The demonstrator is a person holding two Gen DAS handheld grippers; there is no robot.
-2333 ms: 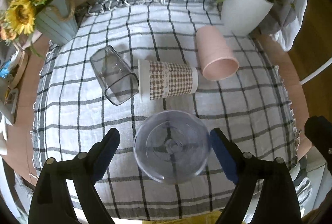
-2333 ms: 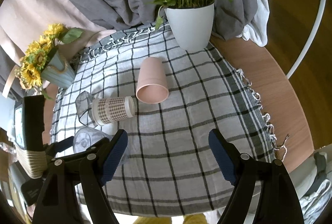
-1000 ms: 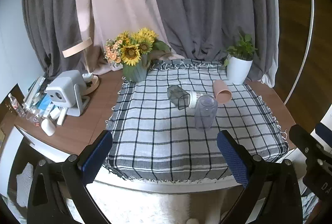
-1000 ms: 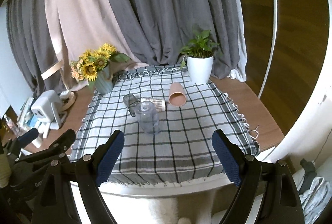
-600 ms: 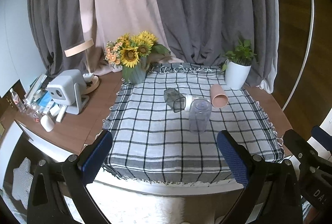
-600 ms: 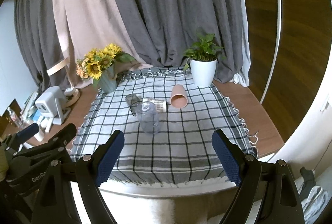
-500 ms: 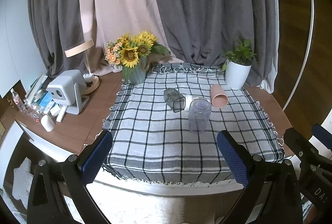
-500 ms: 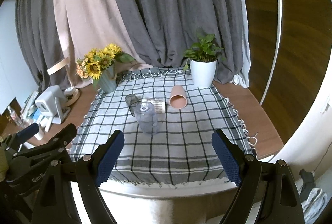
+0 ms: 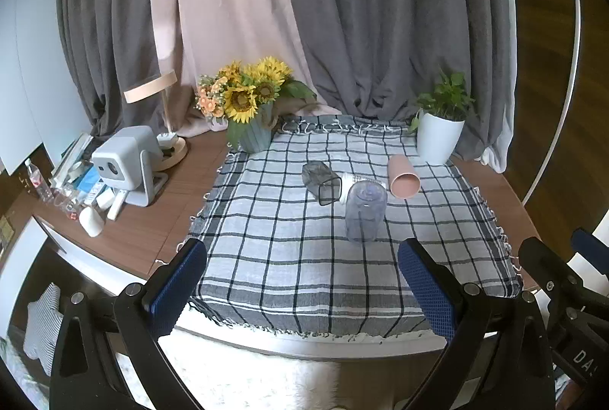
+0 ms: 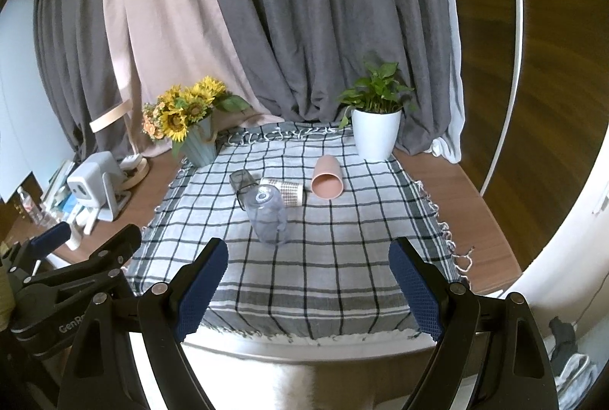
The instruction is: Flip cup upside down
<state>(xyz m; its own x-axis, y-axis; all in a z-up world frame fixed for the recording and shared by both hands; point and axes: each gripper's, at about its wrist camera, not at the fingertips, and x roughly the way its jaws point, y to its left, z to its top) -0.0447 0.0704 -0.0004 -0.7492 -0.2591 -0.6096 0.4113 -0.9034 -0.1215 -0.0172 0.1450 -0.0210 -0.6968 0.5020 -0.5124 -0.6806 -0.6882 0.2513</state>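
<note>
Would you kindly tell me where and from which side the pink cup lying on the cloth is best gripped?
Grip the pink cup across its middle, coming down from above with the right tongs, which are open. It lies on its side with its open mouth toward the camera, so the round wall is free on both flanks. The checked cup lies close on its left, so keep that finger tight to the wall.

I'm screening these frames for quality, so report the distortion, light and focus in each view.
Left wrist view: strong fisheye bowing at the curtains and black corners; soft daylight, no harsh glare; the clear cup standing upside down and the checked cloth look sharp. Right wrist view: same barrel bend, the white arc at right curves; the pink cup is crisp, the wooden wall slightly smeared.
</note>
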